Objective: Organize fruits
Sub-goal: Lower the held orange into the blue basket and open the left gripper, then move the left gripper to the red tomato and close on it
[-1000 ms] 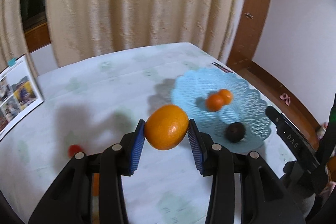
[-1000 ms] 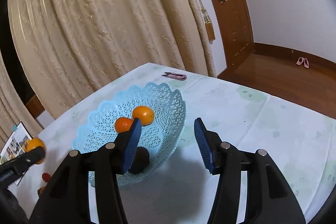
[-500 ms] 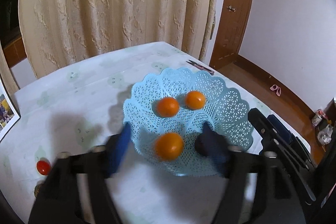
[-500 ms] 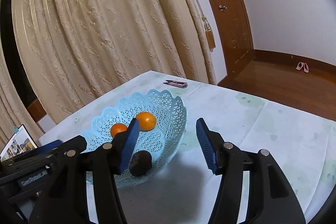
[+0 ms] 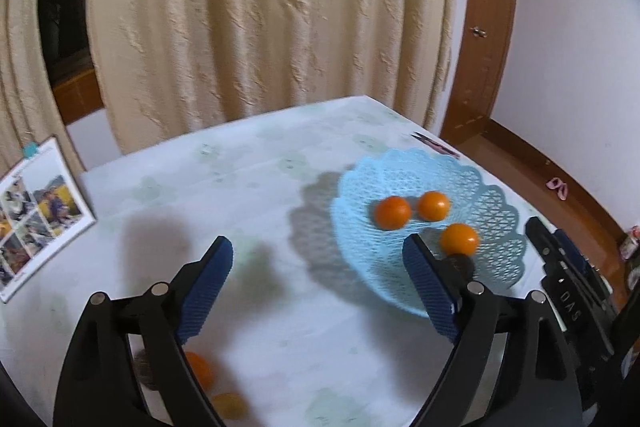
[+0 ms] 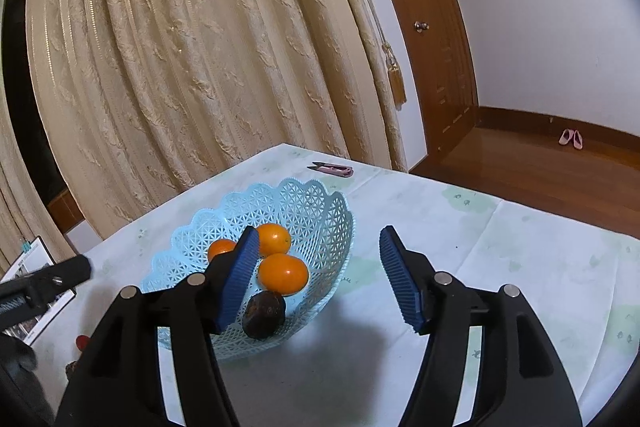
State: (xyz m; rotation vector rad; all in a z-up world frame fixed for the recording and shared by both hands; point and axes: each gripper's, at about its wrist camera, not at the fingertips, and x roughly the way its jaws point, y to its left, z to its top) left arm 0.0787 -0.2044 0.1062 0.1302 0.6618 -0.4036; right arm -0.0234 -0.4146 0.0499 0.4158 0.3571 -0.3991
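Note:
A light blue lattice basket (image 5: 494, 205) (image 6: 316, 205) sits on the table at the right. It holds three oranges (image 5: 393, 213) (image 5: 433, 205) (image 5: 459, 239) and a dark round fruit (image 6: 264, 314). My left gripper (image 5: 318, 267) hovers over the table left of the basket, its jaws opening wide with nothing between them. My right gripper (image 6: 320, 267) hangs at the basket's near right side, its jaws also opening and empty. Two more orange fruits (image 5: 198, 365) (image 5: 228, 405) lie on the table behind my left finger, blurred.
A photo calendar (image 5: 36, 211) stands at the table's left edge. Pink snips (image 6: 332, 169) lie beyond the basket near the far corner. A small red fruit (image 6: 82, 342) rests on the table at the left. Curtains hang behind the table; a wooden door and floor are to the right.
My left gripper let the orange go into the basket, opened wide and swung back to the left. My right gripper's jaws widened a little.

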